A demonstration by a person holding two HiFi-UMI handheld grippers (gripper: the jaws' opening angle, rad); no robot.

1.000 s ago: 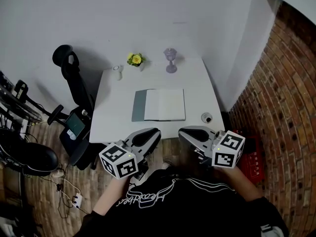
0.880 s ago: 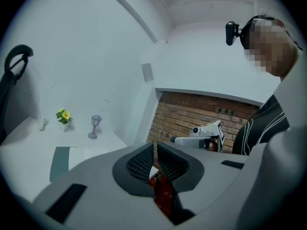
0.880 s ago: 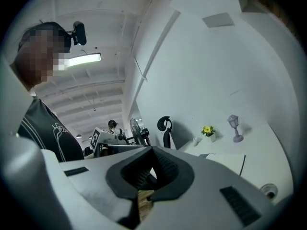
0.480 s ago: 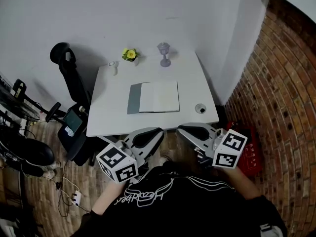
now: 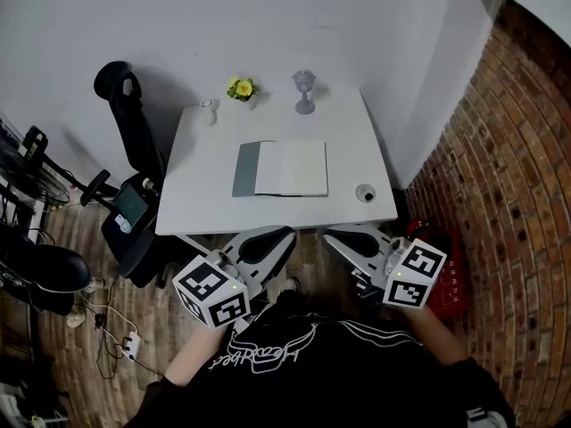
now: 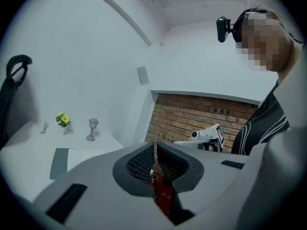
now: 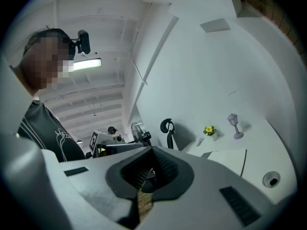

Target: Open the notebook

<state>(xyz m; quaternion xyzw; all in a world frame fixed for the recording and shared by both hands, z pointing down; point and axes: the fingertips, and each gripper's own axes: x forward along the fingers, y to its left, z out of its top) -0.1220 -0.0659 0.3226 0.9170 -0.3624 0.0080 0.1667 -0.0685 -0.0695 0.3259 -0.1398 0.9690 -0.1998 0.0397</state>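
Note:
The notebook lies open in the middle of the white table, its grey cover folded out to the left and white pages facing up. Both grippers hang close to my body, just off the table's front edge and apart from the notebook. The left gripper is shut with nothing in it; in the left gripper view its pads meet and the notebook lies far off. The right gripper is also shut and empty, with the notebook lying ahead to its right.
Along the table's back edge stand a yellow flower pot, a clear goblet and a small white cup. A small round object sits at the front right corner. A black office chair stands left, a brick wall right.
Both grippers have drawn back from over the table's front edge toward my body. The notebook lies open and unmoved throughout.

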